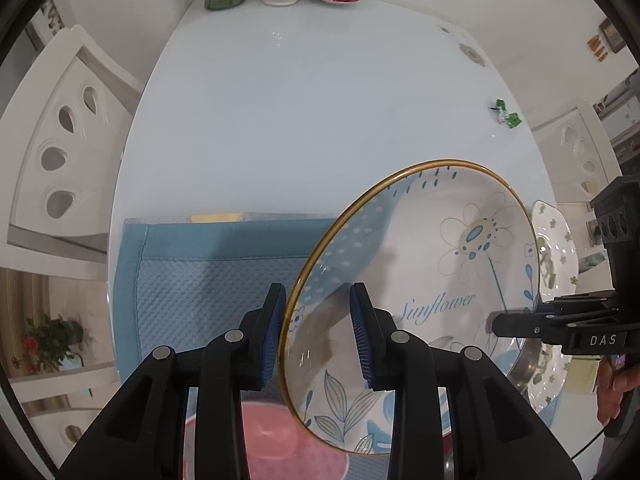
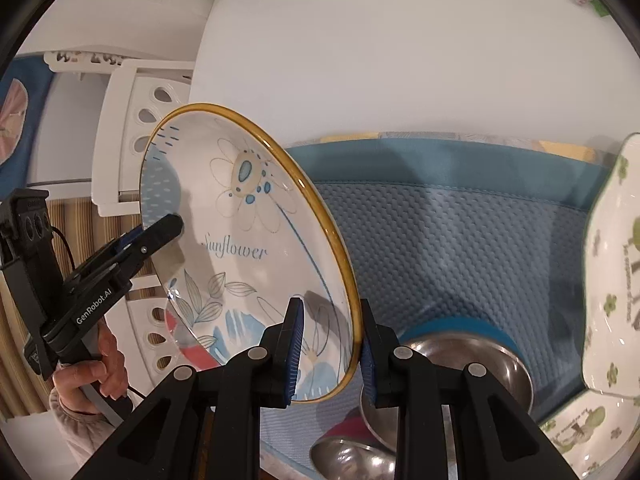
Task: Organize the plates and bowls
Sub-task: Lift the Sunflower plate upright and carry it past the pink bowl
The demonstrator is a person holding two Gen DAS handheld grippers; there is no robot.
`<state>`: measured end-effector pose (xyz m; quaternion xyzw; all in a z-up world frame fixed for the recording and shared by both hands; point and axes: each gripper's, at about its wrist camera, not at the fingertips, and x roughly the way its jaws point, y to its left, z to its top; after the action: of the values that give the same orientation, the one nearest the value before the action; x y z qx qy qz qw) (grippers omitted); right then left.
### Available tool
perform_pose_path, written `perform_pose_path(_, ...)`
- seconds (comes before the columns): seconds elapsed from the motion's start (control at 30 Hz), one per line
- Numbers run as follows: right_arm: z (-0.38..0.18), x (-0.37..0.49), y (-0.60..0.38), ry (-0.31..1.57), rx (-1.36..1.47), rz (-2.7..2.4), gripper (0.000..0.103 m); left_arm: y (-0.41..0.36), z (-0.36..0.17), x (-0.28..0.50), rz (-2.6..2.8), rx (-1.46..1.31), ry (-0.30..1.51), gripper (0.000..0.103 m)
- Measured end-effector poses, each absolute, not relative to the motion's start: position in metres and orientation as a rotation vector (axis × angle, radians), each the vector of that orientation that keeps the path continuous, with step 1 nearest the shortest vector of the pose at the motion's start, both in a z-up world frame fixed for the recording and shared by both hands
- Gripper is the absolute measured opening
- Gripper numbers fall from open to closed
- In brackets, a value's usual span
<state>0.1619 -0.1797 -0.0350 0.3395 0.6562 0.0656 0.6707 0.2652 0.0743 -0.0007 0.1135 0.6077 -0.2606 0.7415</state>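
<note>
Both grippers, the left gripper (image 1: 318, 336) and the right gripper (image 2: 330, 350), had their jaws clamped on opposite rims of the Sunflower plate (image 1: 432, 264), holding it tilted above the blue mat (image 1: 208, 280) on the worktop (image 1: 300, 100), apparently steadying it for placement.

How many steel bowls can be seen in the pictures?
2. One steel bowl sits on the blue mat just beyond the right gripper; a second lies nearer, under that gripper. More may be hidden.
</note>
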Motion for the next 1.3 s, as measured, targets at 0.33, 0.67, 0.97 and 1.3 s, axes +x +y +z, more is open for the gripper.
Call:
perform_pose_path(0.33,-0.009,0.143,-0.169,1.452,0.786,0.14,0.026,0.08,0.02,0.25,-0.581,0.254,1.313,0.029)
perform_pose_path(0.67,-0.004,0.117,-0.155,1.46,0.833,0.136,0.026,0.099,0.021,0.228,-0.594,0.239,1.341,0.029)
perform_pose_path(0.97,-0.001,0.093,-0.134,1.469,0.851,0.165,0.026,0.119,0.033,0.193,-0.581,0.246,1.328,0.029)
perform_pose_path(1.3,0.004,0.055,-0.105,1.502,0.817,0.254,0.026,0.153,0.045,0.145,-0.514,0.172,1.323,0.029)
